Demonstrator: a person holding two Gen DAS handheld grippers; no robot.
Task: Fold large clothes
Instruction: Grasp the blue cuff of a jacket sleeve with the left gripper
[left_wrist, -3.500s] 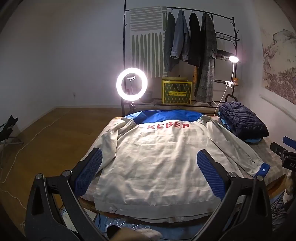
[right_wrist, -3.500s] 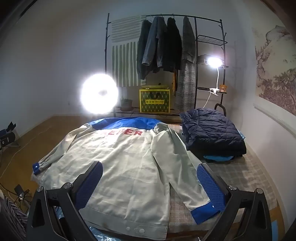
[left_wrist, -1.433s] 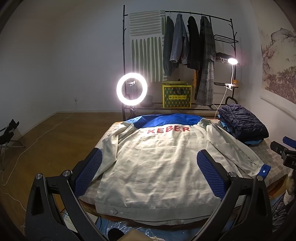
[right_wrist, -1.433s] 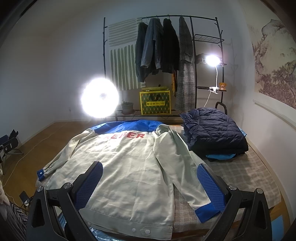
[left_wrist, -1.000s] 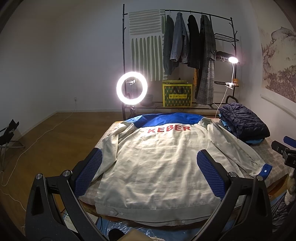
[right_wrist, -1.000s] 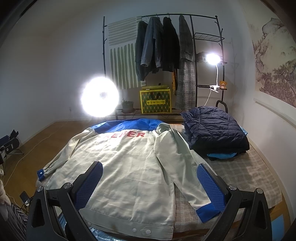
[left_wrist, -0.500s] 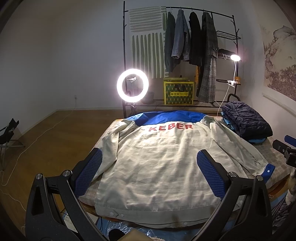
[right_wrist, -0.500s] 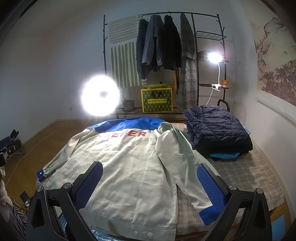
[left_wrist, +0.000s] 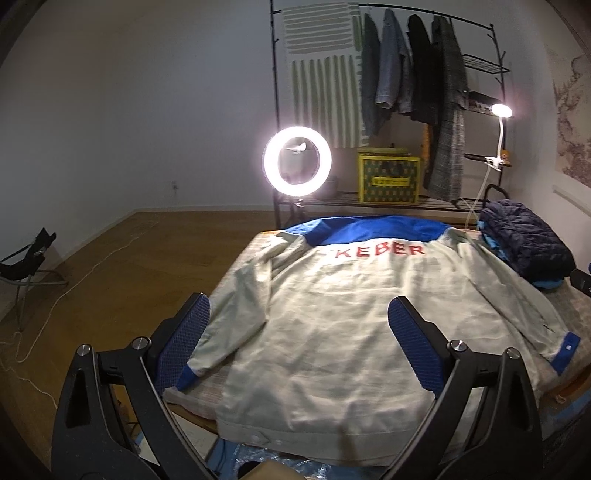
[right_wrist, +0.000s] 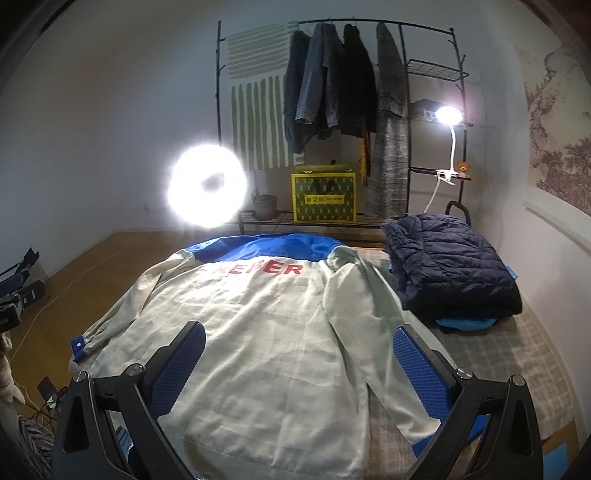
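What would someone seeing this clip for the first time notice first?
Most likely the glaring ring light at the far end of the table, washed out to a white blob in the right wrist view. Next, the big cream jacket spread flat, back up, with a blue yoke and red KEBER lettering. A folded navy puffer jacket sits at the table's far right, and both grippers hover open and empty.

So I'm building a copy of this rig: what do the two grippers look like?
Both look identical. The left gripper and right gripper each have two black, angular, plastic-looking fingers with triangular cutouts and silver round screw heads. Each fingertip's inner face carries a blue pad with a fine dimpled grid texture. No cables, markings or sleeves are visible.
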